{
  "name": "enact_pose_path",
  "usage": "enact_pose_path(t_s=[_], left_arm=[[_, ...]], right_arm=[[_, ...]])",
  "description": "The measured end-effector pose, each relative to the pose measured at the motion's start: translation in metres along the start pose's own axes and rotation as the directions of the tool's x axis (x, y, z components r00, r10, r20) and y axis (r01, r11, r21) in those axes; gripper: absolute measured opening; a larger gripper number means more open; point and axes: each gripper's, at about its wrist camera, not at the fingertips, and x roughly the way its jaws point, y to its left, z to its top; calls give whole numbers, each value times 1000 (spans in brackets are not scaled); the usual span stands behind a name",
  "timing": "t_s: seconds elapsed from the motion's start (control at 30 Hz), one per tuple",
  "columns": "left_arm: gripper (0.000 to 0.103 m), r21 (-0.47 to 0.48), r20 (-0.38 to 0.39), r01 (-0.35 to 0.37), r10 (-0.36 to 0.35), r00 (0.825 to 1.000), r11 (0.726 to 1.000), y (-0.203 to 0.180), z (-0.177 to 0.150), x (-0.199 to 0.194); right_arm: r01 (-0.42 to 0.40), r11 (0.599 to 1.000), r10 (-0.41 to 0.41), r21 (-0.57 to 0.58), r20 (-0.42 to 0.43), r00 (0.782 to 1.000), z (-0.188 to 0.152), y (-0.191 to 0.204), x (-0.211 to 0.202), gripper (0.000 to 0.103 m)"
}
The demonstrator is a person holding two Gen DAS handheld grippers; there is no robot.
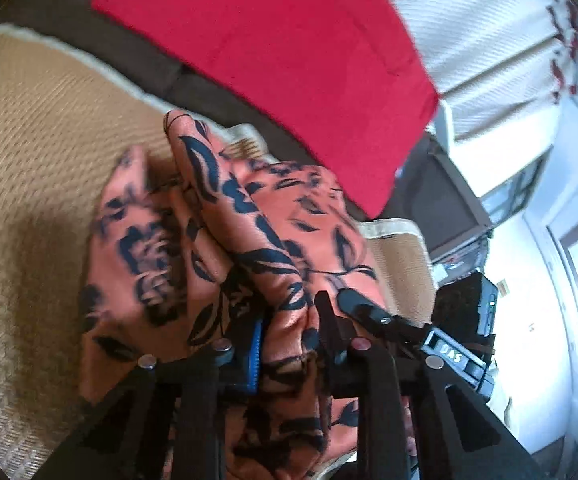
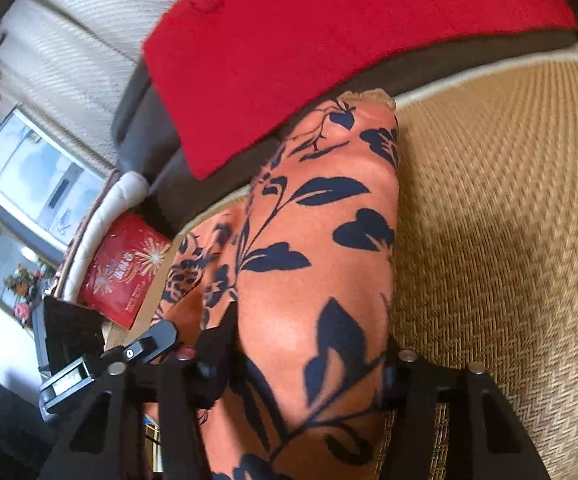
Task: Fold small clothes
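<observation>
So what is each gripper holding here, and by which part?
Both grip the orange cloth with dark blue leaf print. The left gripper pinches a bunched fold. The right gripper has a smooth stretch between its fingers; which edge, I can't tell.

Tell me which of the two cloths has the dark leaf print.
The orange cloth held in both grippers; the red cloth lying behind it is plain.

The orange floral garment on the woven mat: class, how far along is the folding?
Done: no finished fold shows; the orange floral garment is bunched. In hand: the left hand-held gripper and right hand-held gripper both pinch it above the woven mat. Left: lay it flat, fold it. The red cloth lies flat behind.
</observation>
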Motion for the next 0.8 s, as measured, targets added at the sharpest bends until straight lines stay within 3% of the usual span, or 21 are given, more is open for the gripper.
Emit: enact_pose_path(t_s=[0.23, 0.3, 0.4, 0.5, 0.53, 0.57, 0.73, 0.8], left_arm=[[22, 118, 18, 35, -38, 999, 992, -45, -7, 14], [22, 135, 25, -7, 4, 1000, 991, -50, -7, 17], [24, 113, 28, -141, 139, 990, 983, -44, -7, 18], [46, 62, 37, -300, 298, 954, 952, -27, -4, 11], [61, 42, 40, -333, 331, 943, 942, -20, -4, 8], [69, 8, 39, -368, 367, 929, 930, -11, -4, 3], [77, -153, -48, -393, 390, 920, 907, 31, -5, -6], [78, -187, -104, -361, 347, 932, 914, 37, -7, 2]], right_arm=[[-32, 998, 36, -49, 83, 996, 3, 2, -29, 47], [-27, 999, 30, -36, 83, 996, 5, -6, -35, 47], [-5, 1000, 5, -9, 51, 999, 6, -18, -33, 47], [16, 1000, -16, 25, 8, 1000, 6, -27, -23, 47], [19, 999, -19, 39, 0, 1000, 7, -29, -20, 48], [19, 998, -19, 55, -9, 1000, 7, -32, -18, 49], [30, 994, -27, 104, -30, 999, 6, -38, -16, 56], [31, 993, -27, 117, -32, 999, 5, -40, -15, 57]])
